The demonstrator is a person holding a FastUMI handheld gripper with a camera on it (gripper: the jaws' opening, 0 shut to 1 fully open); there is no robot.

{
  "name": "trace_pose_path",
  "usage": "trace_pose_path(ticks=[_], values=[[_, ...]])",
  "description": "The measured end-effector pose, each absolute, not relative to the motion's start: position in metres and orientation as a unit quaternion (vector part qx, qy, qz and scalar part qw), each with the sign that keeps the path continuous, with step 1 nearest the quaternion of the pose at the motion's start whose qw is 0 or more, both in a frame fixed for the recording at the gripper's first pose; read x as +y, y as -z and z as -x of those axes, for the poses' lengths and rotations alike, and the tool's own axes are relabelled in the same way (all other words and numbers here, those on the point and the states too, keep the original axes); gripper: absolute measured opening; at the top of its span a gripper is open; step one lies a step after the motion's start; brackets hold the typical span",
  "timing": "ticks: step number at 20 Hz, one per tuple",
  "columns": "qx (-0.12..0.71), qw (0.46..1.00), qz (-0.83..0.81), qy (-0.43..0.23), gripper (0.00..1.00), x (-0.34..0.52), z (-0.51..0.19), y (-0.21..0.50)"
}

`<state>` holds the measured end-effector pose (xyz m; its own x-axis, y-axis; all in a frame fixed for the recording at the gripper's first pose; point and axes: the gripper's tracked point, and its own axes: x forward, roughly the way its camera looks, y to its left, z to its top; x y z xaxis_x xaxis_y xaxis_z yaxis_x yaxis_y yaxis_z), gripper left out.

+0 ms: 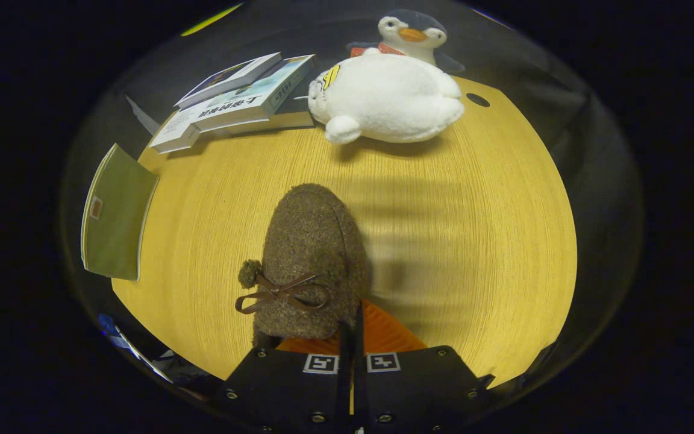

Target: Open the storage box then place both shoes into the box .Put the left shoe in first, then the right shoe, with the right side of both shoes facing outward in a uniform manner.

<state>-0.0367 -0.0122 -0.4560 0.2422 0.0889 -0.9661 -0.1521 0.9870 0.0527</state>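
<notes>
Gripping showed plainly in the gripper view: the gripper (352, 343) had its fingers drawn nearly together, only a thin slit between them, apparently pinching the rear collar edge of the brown fuzzy wool-like shoe with a thin brown bow (311, 265). Orange lining showed just beside the fingers. The shoe pointed toe-away, over the near middle of the yellow wood-grain table (473, 241); resting or lifted, I could not tell.

Judged light, soft and compressible, not fragile; the fabric should give, so the stiffer collar seemed the best hold.

Counted: one shoe, one white plush penguin (389, 96) far, two stacked books (238, 99) far left, one green booklet (115, 214) left.
</notes>
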Motion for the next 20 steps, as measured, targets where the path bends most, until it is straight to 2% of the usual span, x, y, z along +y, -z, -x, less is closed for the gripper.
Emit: trace_pose_path(ticks=[20], values=[[0.58,0.798,0.036,-0.159,0.03,0.139,0.025,0.337]])
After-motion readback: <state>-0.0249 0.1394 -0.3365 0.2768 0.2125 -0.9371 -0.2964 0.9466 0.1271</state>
